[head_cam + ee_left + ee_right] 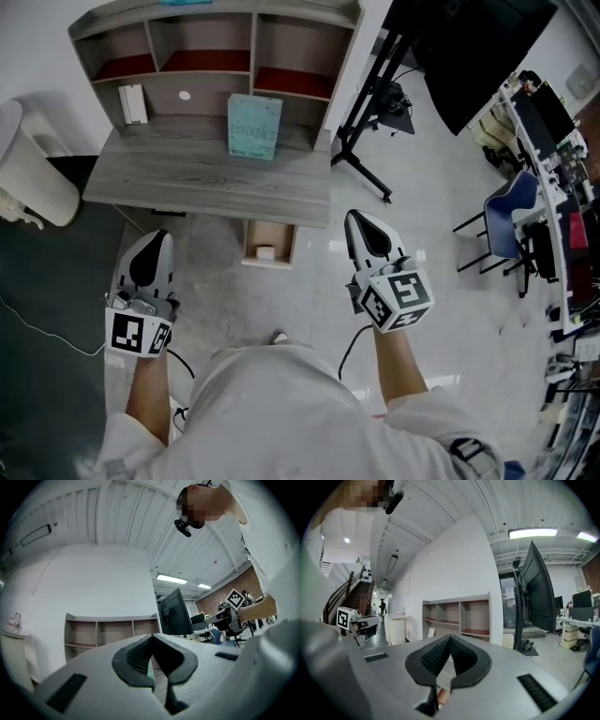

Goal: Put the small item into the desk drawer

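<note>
Small item [265, 251], white, lies in open drawer [249, 242].

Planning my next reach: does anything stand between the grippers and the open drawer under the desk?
Nothing visible does. Only floor lies between the left gripper, the right gripper and the open drawer, where a small white item already sits.

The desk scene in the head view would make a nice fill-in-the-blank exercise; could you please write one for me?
1. The drawer under the desk stands ____.
2. A small white item lies ____ the drawer.
3. The left claw and the right claw are both ____.
4. The book sits on top of the ____.

Missing words: open; inside; shut; desk.
</note>
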Action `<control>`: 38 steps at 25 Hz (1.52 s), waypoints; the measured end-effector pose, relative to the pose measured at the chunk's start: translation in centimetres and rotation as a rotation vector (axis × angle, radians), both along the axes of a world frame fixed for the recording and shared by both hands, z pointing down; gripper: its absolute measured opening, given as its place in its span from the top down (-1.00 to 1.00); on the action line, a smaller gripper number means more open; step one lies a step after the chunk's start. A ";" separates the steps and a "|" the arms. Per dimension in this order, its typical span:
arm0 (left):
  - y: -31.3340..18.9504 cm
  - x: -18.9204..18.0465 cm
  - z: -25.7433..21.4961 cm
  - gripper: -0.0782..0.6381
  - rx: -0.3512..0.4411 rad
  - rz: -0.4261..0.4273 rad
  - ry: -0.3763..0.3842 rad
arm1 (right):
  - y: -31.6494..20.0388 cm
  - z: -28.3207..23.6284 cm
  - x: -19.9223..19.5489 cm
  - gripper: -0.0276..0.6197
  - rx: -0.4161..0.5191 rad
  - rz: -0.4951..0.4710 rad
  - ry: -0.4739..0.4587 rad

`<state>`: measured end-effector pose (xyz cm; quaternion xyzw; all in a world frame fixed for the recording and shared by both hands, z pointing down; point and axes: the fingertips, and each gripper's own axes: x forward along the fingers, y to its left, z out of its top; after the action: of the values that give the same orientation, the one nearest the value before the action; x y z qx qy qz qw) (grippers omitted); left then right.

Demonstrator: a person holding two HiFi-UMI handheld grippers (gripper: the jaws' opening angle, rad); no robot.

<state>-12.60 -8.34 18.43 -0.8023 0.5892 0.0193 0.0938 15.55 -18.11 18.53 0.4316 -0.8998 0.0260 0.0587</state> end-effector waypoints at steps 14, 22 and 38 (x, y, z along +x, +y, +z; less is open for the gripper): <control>2.1 -2.8 1.2 0.77 -0.051 -0.080 0.077 | 3.1 -2.9 3.5 0.92 0.072 0.107 0.023; 4.0 -3.1 1.8 0.77 -0.068 -0.085 0.114 | 4.9 -2.7 5.0 0.92 0.050 0.158 0.032; 8.1 -4.7 2.5 0.77 -0.060 -0.080 0.107 | 8.3 -2.4 0.1 0.92 0.039 0.094 0.044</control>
<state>-17.29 -0.26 20.93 -0.7783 0.6253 0.0406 0.0389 15.67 -9.79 16.13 0.4747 -0.8774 0.0015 0.0689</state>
